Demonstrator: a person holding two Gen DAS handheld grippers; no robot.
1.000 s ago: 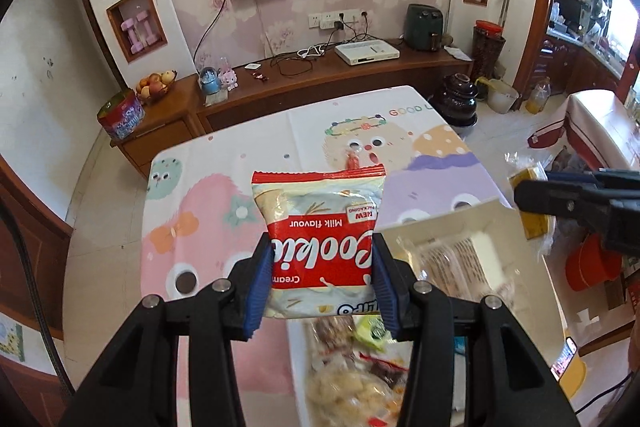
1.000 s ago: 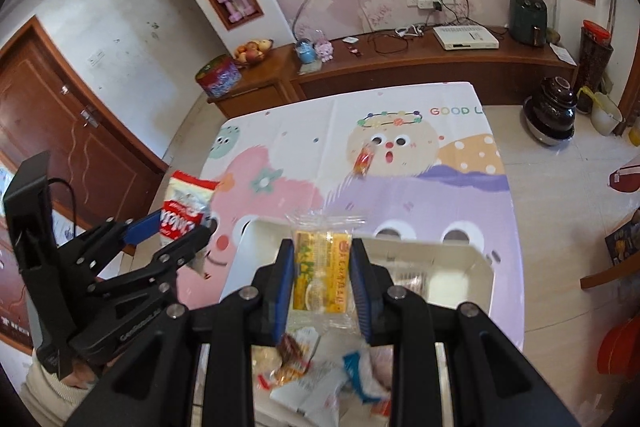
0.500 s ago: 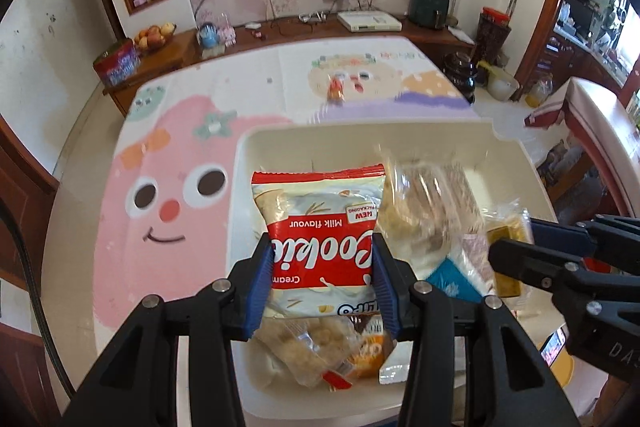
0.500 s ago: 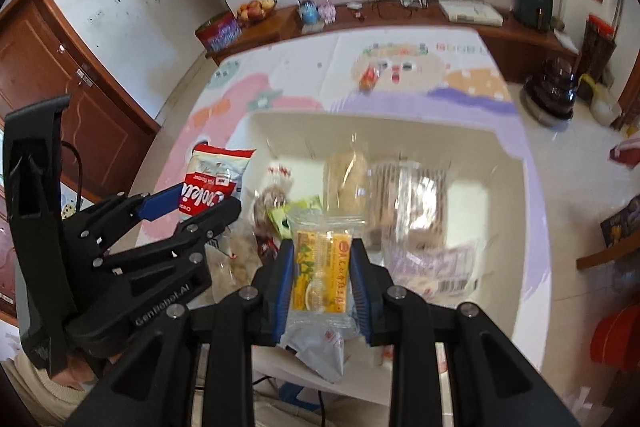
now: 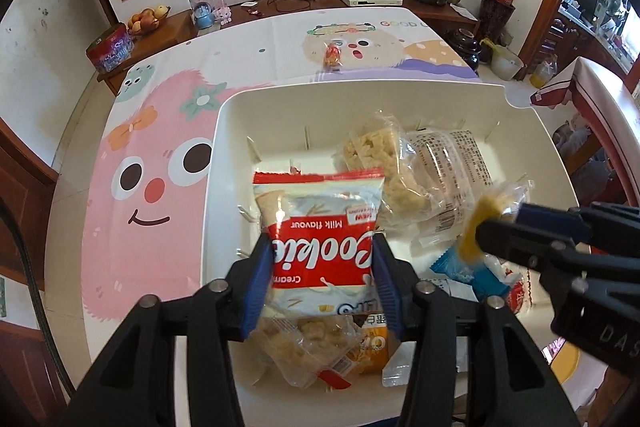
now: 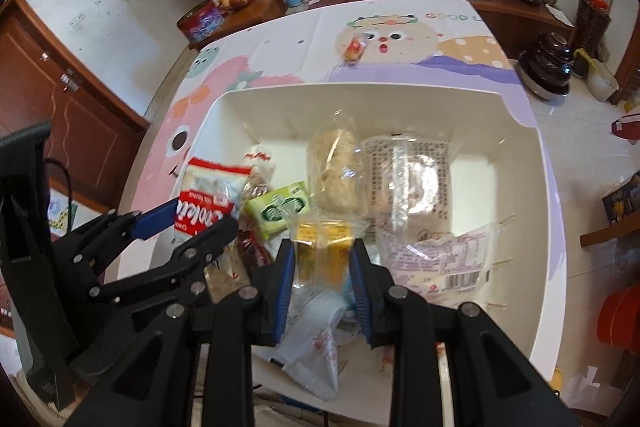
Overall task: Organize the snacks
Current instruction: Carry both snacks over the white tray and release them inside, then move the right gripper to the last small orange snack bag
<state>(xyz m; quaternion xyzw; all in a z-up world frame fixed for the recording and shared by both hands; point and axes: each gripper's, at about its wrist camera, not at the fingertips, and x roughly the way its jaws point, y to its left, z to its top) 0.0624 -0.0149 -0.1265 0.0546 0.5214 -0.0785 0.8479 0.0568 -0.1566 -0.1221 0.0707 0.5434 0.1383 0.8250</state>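
Cookie packet (image 5: 320, 247), upright between the opening jaws of the left gripper (image 5: 322, 279), is poised directly over the white bin (image 5: 360, 99); yellow snack (image 6: 322, 251) is pinched in the right gripper (image 6: 322, 291) alongside.

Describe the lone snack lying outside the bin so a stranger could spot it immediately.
Look past the white bin to the far part of the cartoon tablecloth. The small orange-red packet lies on the beige creature's face, the only snack out on the cloth.
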